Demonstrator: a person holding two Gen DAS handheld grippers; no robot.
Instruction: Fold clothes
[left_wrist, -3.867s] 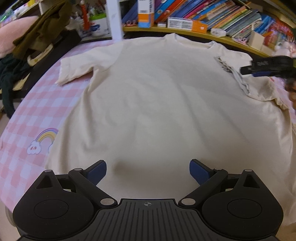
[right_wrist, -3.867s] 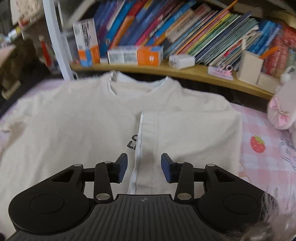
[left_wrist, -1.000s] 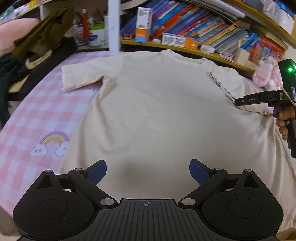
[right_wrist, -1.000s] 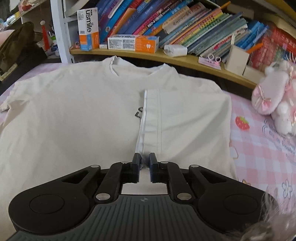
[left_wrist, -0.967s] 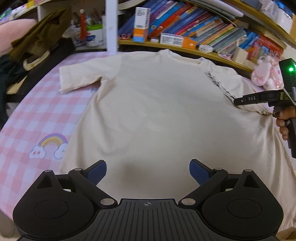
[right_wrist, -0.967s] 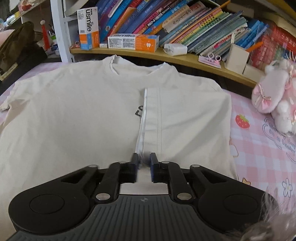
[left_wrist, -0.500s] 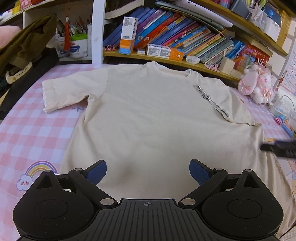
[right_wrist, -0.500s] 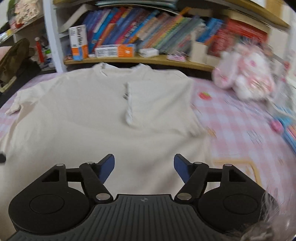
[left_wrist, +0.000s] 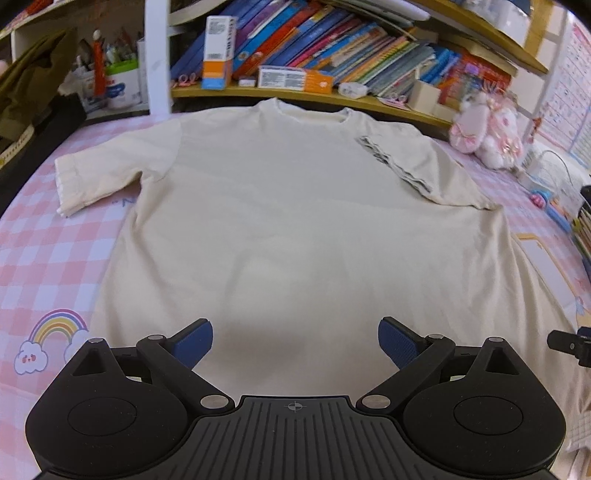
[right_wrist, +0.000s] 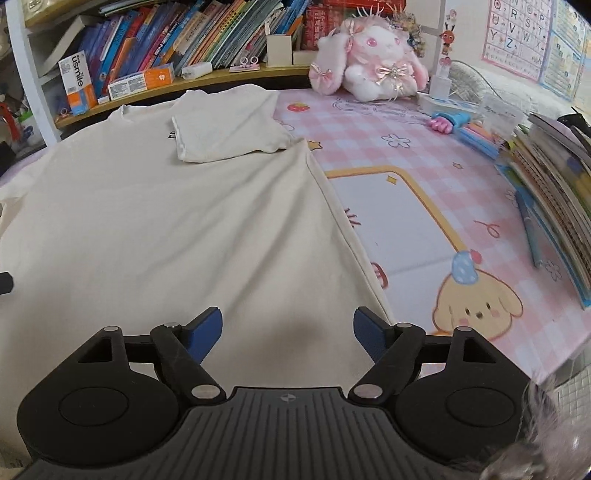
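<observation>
- Bookshelves (left_wrist: 332, 55) crammed with bright spines close off the far side of the room, and a pink checked mat (right_wrist: 424, 206) covers the tabletop on which the cream T-shirt (left_wrist: 295, 221) lies spread flat, collar toward the shelves.
- Right gripper (right_wrist: 288, 328): its blue fingers (right_wrist: 205, 328) are opening wide with nothing between them, hanging over the T-shirt's lower right edge. A second ago they were pinched on the cuff of the right sleeve (right_wrist: 225, 129), up near the collar.
- That sleeve now lies let go, folded inward across the T-shirt's chest, partly covering the dark print, and it looks settled. I judge the first sleeve fold done.
- Left gripper (left_wrist: 295, 339): fingers (left_wrist: 194, 339) spread wide and empty above the T-shirt's hem, as they were earlier, with only a small change of angle.
- Left sleeve (left_wrist: 99, 173) sticks straight out from the T-shirt onto the mat, not yet folded, so it is probably next.
- Beyond the T-shirt's right shoulder sits a pink plush rabbit (right_wrist: 373, 62), clear of the cloth.
</observation>
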